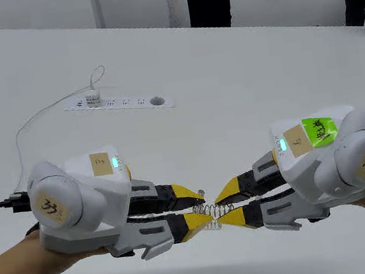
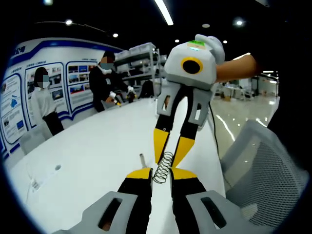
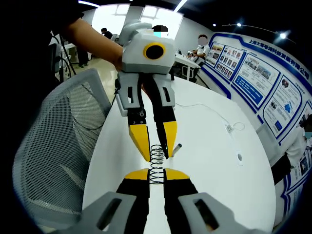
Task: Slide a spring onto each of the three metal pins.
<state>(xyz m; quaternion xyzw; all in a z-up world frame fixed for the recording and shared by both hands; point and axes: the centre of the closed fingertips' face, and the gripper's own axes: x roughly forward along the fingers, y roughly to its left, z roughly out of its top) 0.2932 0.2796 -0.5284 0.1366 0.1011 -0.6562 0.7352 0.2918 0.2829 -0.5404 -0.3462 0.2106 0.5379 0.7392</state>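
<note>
Spring [image 1: 210, 210], a thin wire coil, pinched between left gripper [image 2: 161, 174] and right gripper [image 3: 157, 174].

Two grippers, a left gripper [image 1: 204, 208] and a right gripper [image 1: 223, 208], one spring [image 1: 212, 213], one metal pin [image 2: 142, 160], one power strip [image 1: 119, 103], one white plug [image 1: 92, 98], one table [image 1: 266, 96], two people [image 2: 103, 80] by the wall
</note>
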